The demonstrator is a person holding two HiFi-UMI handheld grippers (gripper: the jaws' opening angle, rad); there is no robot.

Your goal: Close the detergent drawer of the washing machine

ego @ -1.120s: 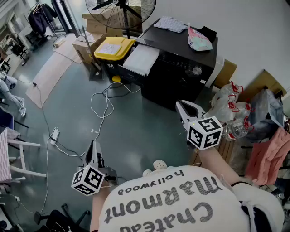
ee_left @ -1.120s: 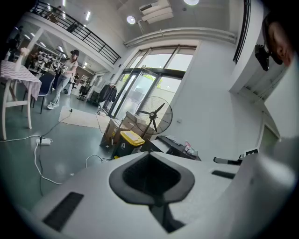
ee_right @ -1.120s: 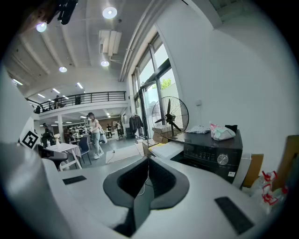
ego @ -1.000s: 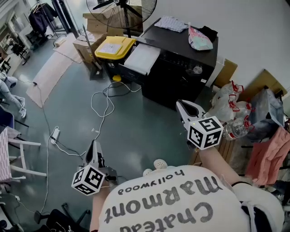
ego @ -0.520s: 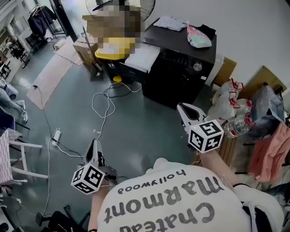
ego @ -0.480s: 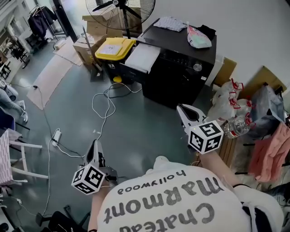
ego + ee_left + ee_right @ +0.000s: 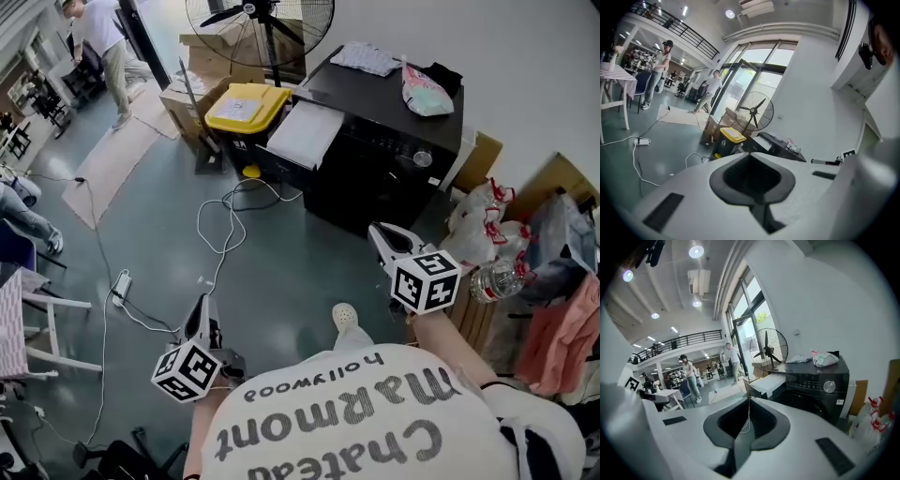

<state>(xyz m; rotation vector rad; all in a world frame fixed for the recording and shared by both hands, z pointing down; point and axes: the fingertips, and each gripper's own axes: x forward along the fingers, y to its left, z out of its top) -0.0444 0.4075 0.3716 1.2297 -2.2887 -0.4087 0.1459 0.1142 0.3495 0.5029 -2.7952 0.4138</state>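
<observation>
The black front-loading washing machine (image 7: 380,155) stands in the upper middle of the head view. A flat white slab juts from the upper left corner of its front, and I take this to be the open detergent drawer (image 7: 305,131). Its long axis runs out of the machine toward the lower left of the frame, so closing it should mean a push back along that line, up and to the right.

The right claw (image 7: 377,231) is the nearer one. It sits below and right of the drawer, well apart from it, facing the machine's dark front rather than the drawer's end. In the right gripper view the drawer (image 7: 765,383) shows just above the claw's tips and a little right of them. The left claw (image 7: 201,307) hangs low at the lower left over the grey floor (much farther off).

Both claws are pressed together and pinch nothing; each gripper view shows the tips meeting on a thin seam.
</observation>
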